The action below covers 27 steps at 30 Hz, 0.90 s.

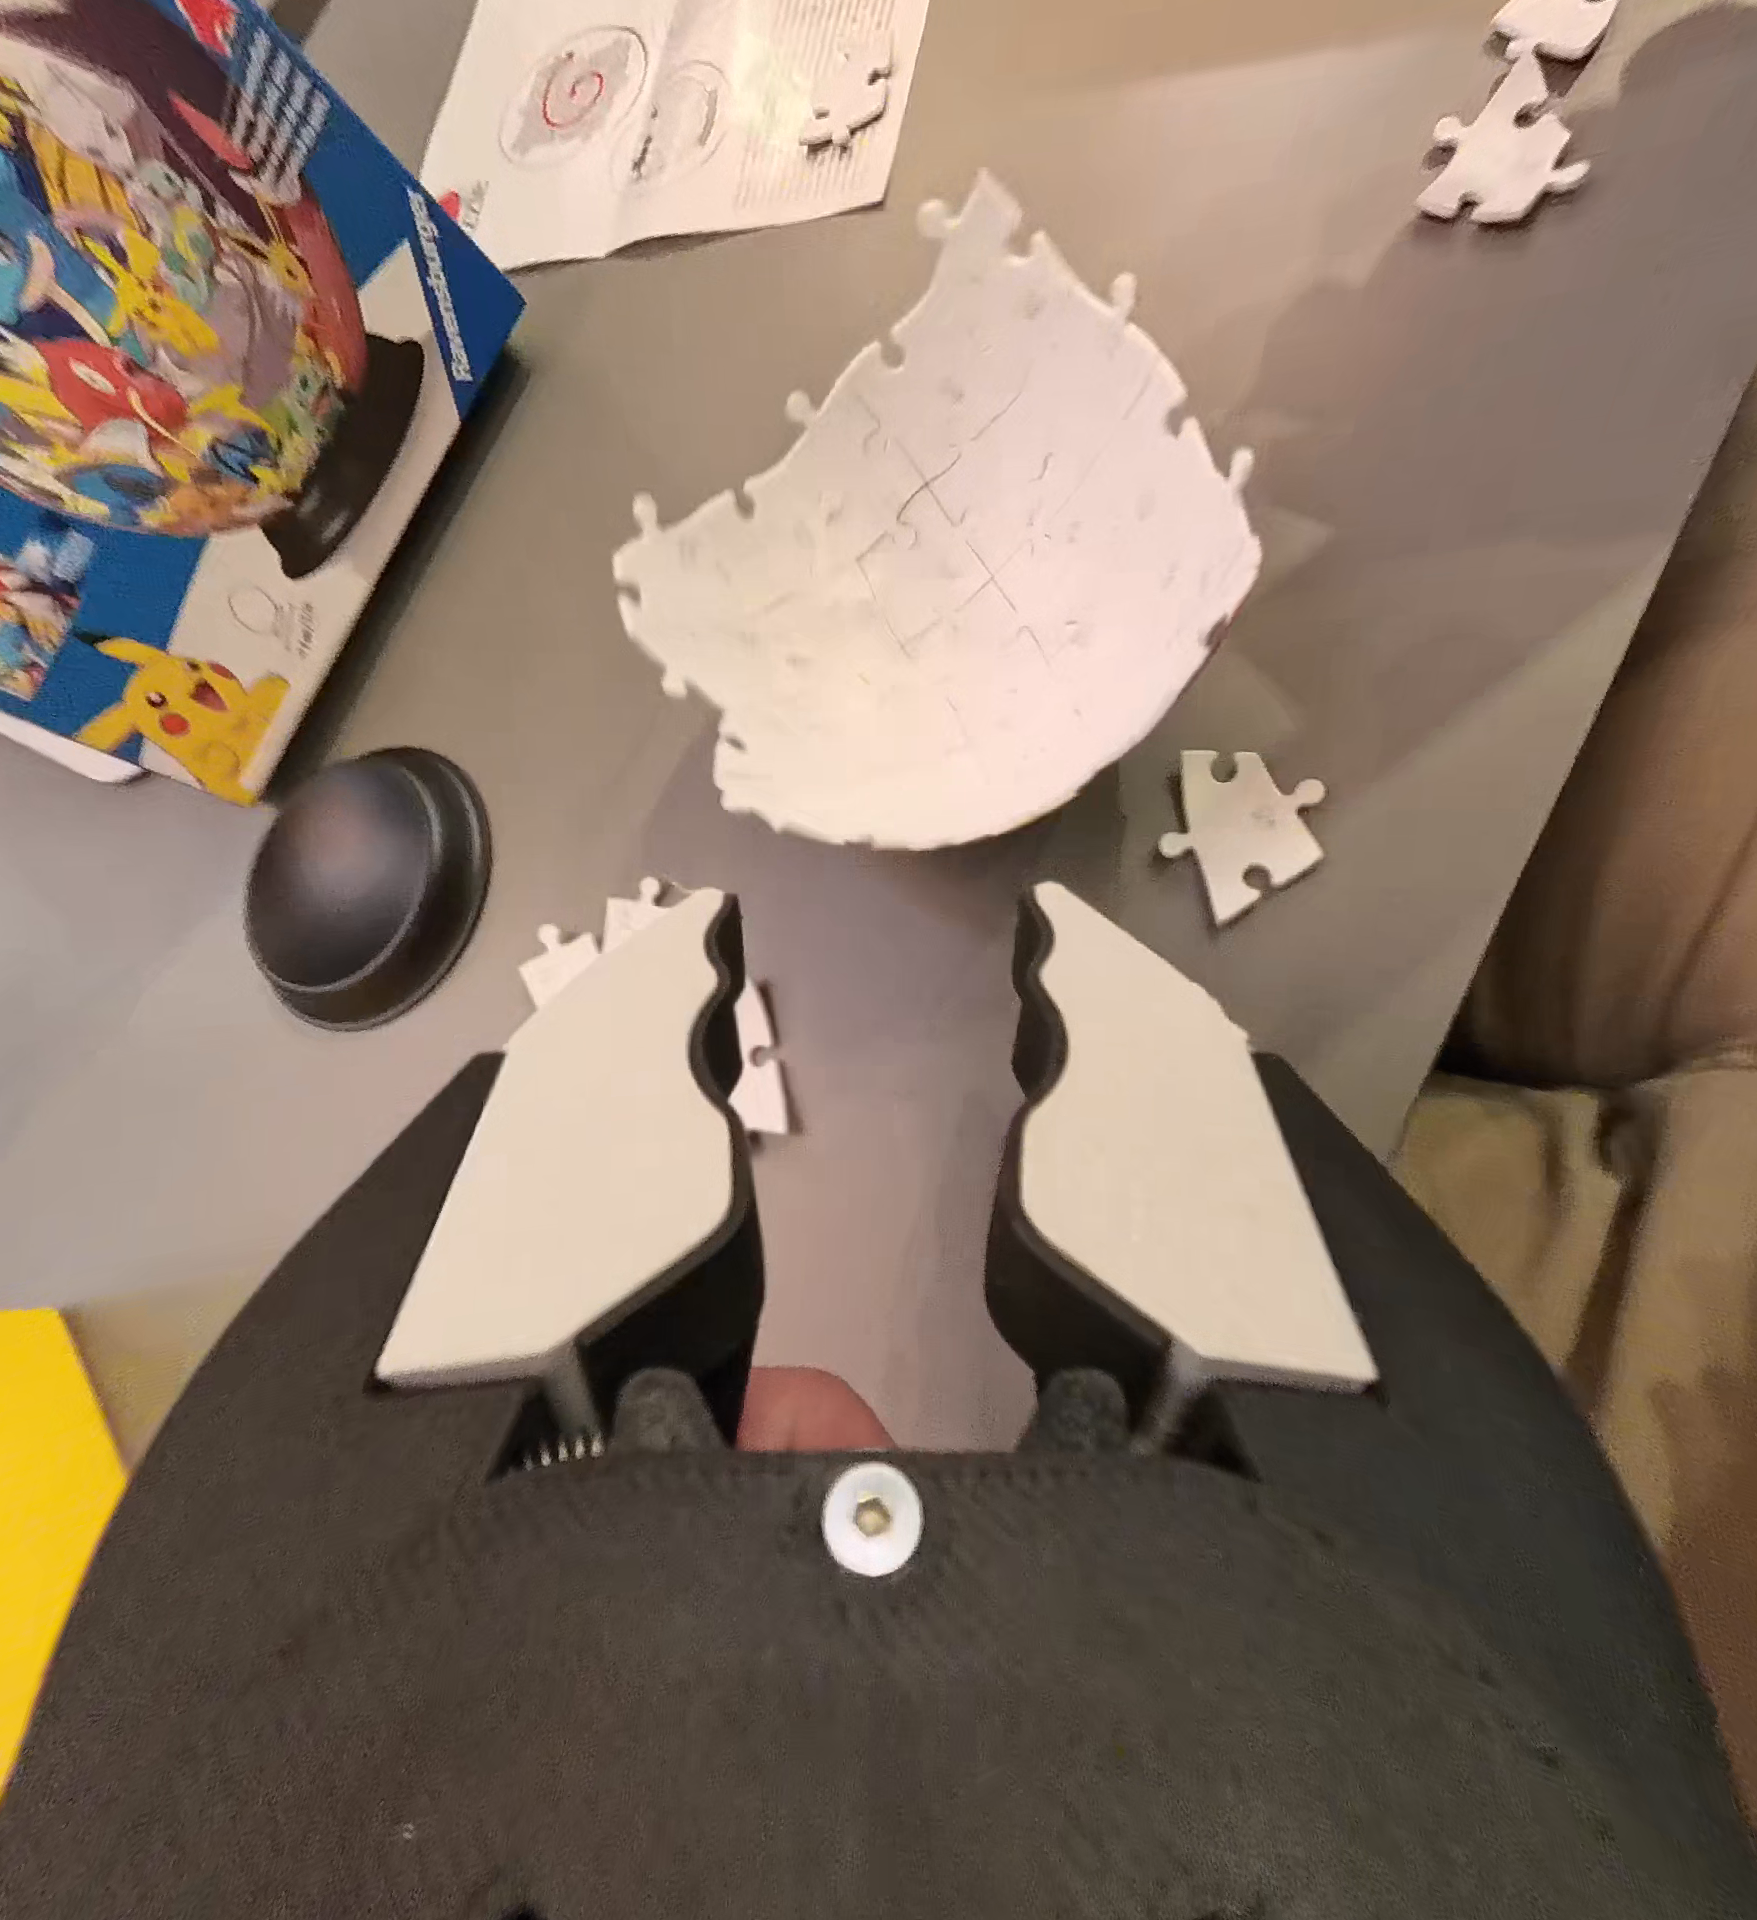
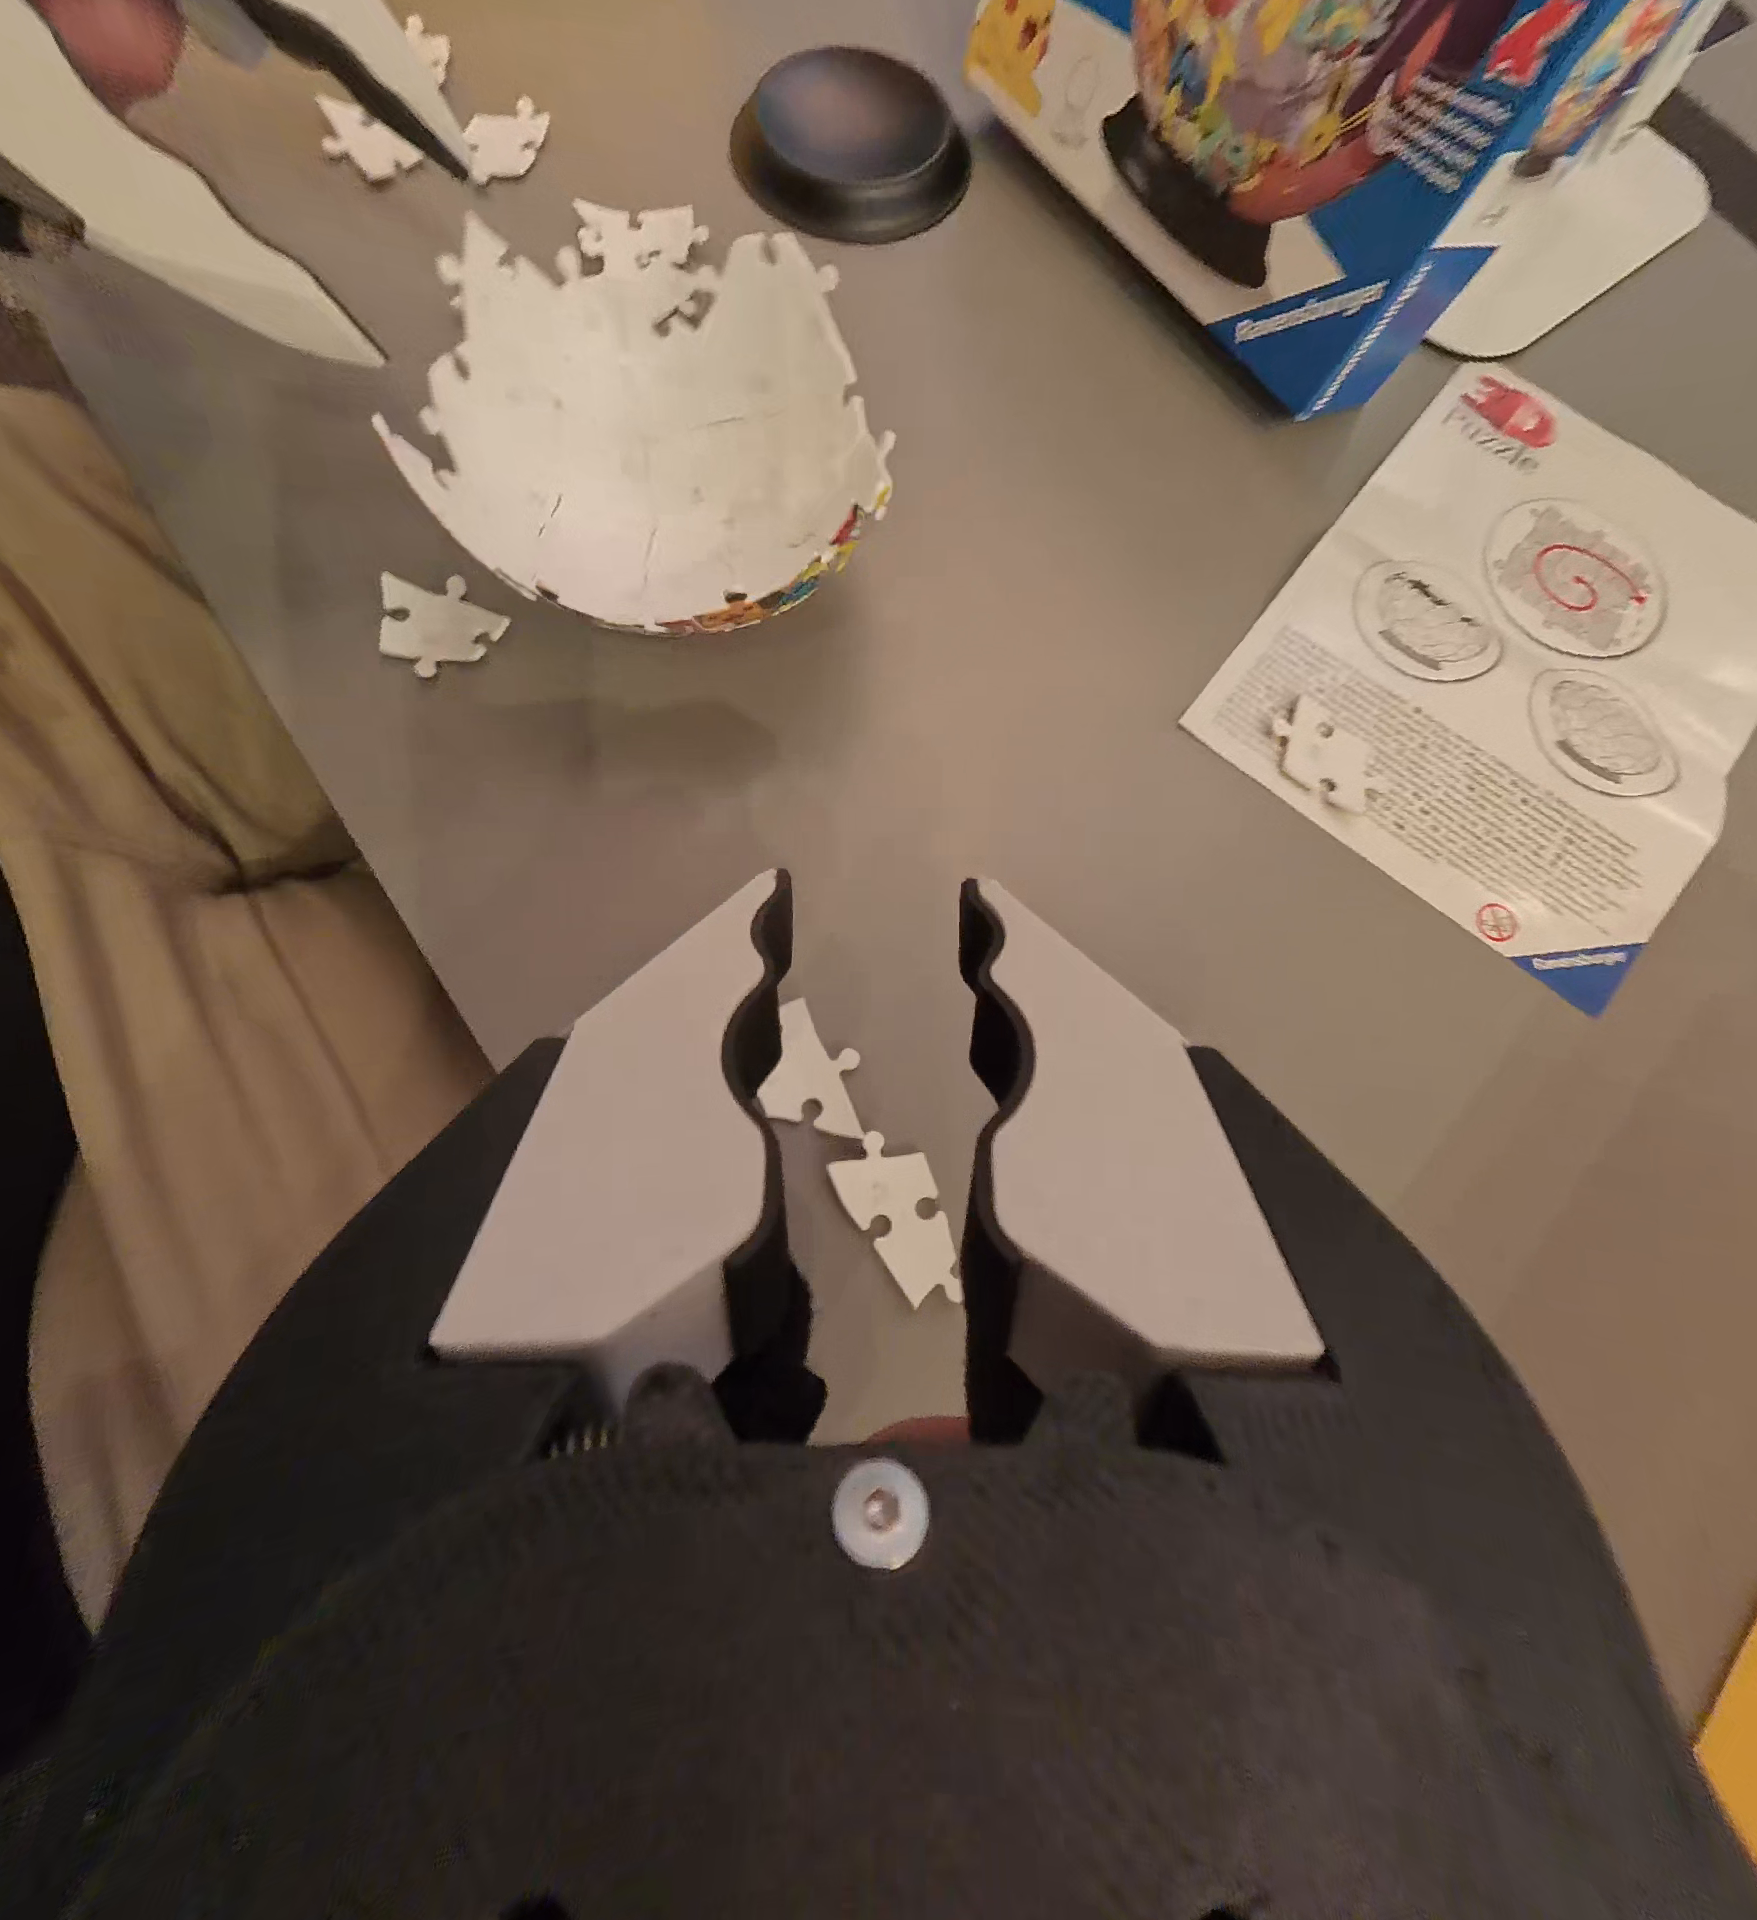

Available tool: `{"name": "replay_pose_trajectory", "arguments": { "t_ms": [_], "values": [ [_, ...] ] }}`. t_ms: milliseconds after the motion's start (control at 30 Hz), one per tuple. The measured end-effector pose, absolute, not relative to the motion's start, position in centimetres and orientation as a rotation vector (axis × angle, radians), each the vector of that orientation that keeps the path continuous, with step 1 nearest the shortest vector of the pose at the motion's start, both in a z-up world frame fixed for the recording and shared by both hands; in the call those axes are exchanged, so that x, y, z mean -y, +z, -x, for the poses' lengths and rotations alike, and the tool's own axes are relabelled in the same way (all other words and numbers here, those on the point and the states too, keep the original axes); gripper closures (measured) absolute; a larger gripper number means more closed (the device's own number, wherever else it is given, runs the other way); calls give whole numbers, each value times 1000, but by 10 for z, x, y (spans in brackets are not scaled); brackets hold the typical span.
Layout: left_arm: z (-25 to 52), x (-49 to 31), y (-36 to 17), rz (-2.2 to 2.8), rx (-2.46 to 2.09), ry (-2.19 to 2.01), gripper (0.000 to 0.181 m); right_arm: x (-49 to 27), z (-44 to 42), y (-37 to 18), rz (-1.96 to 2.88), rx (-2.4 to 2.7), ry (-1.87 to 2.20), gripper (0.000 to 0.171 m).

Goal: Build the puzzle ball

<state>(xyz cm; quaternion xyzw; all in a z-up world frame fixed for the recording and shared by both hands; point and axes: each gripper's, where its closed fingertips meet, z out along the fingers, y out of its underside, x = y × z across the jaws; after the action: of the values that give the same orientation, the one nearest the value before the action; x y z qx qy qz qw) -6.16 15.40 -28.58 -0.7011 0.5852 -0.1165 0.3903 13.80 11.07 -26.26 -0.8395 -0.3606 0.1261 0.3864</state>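
— Left gripper (image 1: 879, 914) first: how did it stand?

— Its jaws were parted wide and held nothing. It hung over the grey table (image 1: 541, 520), with the half-built puzzle ball shell (image 1: 941, 613) straight ahead of the fingertips, a little farther off and not touching them. The shell lay with its white inner side up, like a shallow bowl.

— Anything closer to that gripper?

— Two or three loose white pieces (image 1: 762, 1060) lay under and beside its left finger, partly hidden. One more single piece (image 1: 1243, 836) lay just right of the shell's near edge. A black domed stand (image 1: 365, 894) sat to the left, near the blue puzzle box (image 1: 178, 364), and a folded instruction sheet (image 1: 666, 114) lay at the far side with a piece on it.

— And the right gripper (image 2: 874, 883)?

— Also parted, somewhat narrower, gripping nothing. Two white pieces (image 2: 858, 1153) lay on the table between its fingers, below them; whether the fingers touched them I could not tell. From that side the shell (image 2: 645, 457) lay well ahead and to the left, some coloured print showing at its lower rim, with a lone piece (image 2: 432, 623) just beside it on the left.

— Was the other gripper visible there?

— Yes, the left gripper's pale fingers (image 2: 230, 270) showed at the far left corner, close to the shell.
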Motion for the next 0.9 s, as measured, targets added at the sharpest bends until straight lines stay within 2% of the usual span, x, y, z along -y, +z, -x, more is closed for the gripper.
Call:
{"name": "replay_pose_trajectory", "arguments": {
  "t_ms": [367,900],
  "values": [
    [60,-140,-291,1905,-1412,-539,132,-100,-96,-270,2100,1061,404,138],
    [50,-141,-296,2024,-1281,-727,130,-96,-91,-276,2086,1120,390,138]
  ]
}}
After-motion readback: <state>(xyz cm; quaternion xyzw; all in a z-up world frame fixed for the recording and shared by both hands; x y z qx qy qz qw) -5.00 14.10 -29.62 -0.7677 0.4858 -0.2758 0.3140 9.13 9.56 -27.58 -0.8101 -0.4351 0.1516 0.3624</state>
